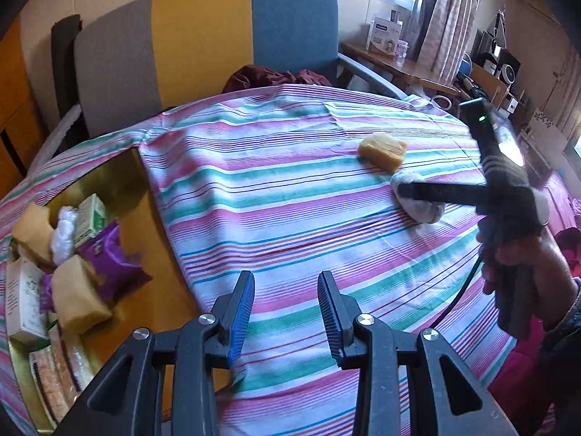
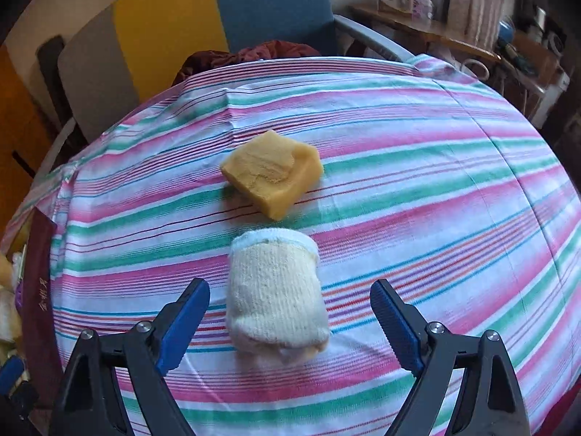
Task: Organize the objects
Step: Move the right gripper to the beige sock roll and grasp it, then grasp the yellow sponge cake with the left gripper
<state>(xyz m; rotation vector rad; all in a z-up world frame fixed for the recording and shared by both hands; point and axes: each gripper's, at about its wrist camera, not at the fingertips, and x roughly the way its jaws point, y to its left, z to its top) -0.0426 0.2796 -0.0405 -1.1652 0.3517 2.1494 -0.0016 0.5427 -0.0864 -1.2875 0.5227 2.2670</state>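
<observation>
The working surface is a bench covered by a striped cloth (image 2: 417, 167).

Right gripper (image 2: 290, 323): the fingers are spread wide, one at either side of a rolled cream sock (image 2: 276, 290). Neither pad touches the sock, which lies on the cloth between them. In the left wrist view the same gripper (image 1: 403, 190) appears at 3 o'clock, held by a hand (image 1: 523, 265), with one dark finger lying across the sock (image 1: 425, 207).

A yellow soap block (image 2: 272, 174) lies just beyond the sock at 12 o'clock, near it; contact cannot be determined. In the left wrist view the block (image 1: 382, 150) sits at 1 o'clock.

Left gripper (image 1: 285, 312): the fingers stand a narrow gap apart, with nothing between them, above bare cloth.

An open gold-lined box (image 1: 120, 170) at 9 o'clock of the left wrist view contains further yellow blocks, a purple packet (image 1: 109, 258) and small cartons.
</observation>
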